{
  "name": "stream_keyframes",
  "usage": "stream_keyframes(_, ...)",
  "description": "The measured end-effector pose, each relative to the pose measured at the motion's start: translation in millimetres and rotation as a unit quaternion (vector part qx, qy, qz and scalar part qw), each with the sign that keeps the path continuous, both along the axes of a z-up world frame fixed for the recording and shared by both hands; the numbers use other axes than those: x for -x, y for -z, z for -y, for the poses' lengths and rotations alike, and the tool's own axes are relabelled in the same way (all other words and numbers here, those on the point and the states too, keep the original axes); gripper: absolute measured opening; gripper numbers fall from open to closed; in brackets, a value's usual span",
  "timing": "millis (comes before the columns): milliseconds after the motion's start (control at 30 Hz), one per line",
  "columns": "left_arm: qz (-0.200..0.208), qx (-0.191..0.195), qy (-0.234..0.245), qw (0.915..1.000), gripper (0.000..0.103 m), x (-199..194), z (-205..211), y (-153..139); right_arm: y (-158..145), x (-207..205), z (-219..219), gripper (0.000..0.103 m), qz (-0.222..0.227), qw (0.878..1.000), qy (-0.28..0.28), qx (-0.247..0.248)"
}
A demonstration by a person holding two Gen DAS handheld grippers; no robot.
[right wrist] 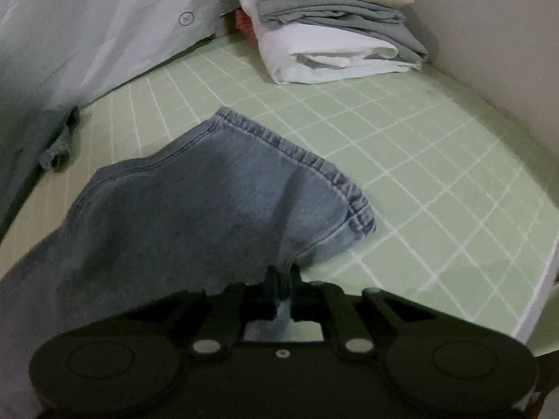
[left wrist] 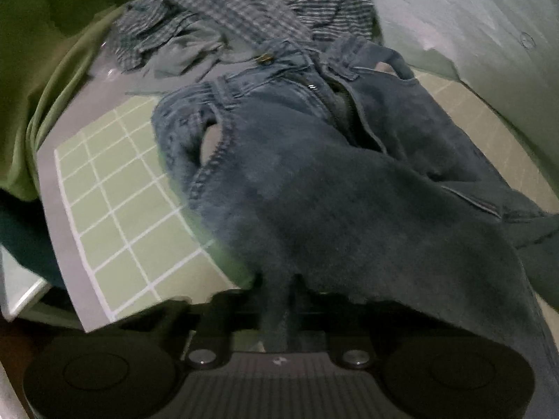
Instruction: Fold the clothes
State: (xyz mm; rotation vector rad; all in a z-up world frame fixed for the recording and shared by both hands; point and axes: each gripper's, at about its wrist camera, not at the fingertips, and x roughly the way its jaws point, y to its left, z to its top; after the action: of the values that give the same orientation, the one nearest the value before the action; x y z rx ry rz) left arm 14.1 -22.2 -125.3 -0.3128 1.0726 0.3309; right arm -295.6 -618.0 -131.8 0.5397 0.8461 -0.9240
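Denim jeans sprawl over the green grid mat on the desk, left tool and right tool each pinching leg fabric; likely mid-fold, next move needs both ends carried together evenly.

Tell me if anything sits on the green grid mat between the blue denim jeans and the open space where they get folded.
Nothing visible does. Both grippers, left gripper and right gripper, are shut on the blue denim jeans. The green grid mat beyond the hem is bare; the stack of folded clothes sits at its far edge.
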Motion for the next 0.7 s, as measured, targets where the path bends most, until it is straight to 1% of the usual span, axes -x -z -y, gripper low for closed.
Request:
stream_keyframes(100,-0.002,0.012,-0.009,0.9999,0.009,10,-8,-3,-1,18,-5,0.005,-0.008,1.000,0.001,0.000)
stream_keyframes(200,-0.004,0.011,-0.005,0.9999,0.009,26,-15,-8,-2,39,-13,0.005,-0.017,1.000,0.008,0.003)
stream_keyframes(233,-0.006,0.006,-0.003,1.0000,0.009,31,-15,-9,-2,43,-14,0.005,-0.019,1.000,0.013,0.001)
stream_keyframes(267,-0.010,-0.003,0.000,0.9999,0.007,35,-15,-10,-3,46,-16,0.005,-0.020,1.000,0.018,-0.002)
stream_keyframes(367,-0.024,-0.027,0.007,0.9993,0.006,44,-13,-13,-5,55,-20,0.006,-0.023,0.999,0.033,-0.010)
stream_keyframes(433,-0.031,-0.027,0.009,0.9991,0.007,48,-16,-15,-6,61,-22,0.007,-0.025,0.999,0.042,-0.016)
stream_keyframes(500,-0.036,-0.024,0.010,0.9990,0.009,50,-18,-18,-12,56,-22,0.009,-0.036,0.998,0.045,-0.014)
stream_keyframes(533,-0.036,-0.018,0.007,0.9992,0.018,49,-18,-21,-16,51,-21,0.013,-0.039,0.998,0.047,-0.012)
stream_keyframes(567,-0.033,-0.017,0.008,0.9993,0.031,47,-15,-26,-22,47,-21,0.022,-0.039,0.998,0.049,-0.005)
stream_keyframes(600,-0.029,-0.021,0.013,0.9993,0.039,44,-11,-31,-28,42,-21,0.029,-0.036,0.998,0.051,0.005)
stream_keyframes(633,-0.025,-0.024,0.018,0.9992,0.054,41,-7,-36,-34,35,-22,0.043,-0.032,0.998,0.052,0.020)
stream_keyframes(667,-0.019,-0.029,0.026,0.9991,0.065,35,-1,-41,-41,27,-23,0.057,-0.027,0.998,0.052,0.037)
stream_keyframes(700,-0.013,-0.037,0.036,0.9986,0.069,28,5,-45,-48,19,-24,0.064,-0.023,0.997,0.053,0.053)
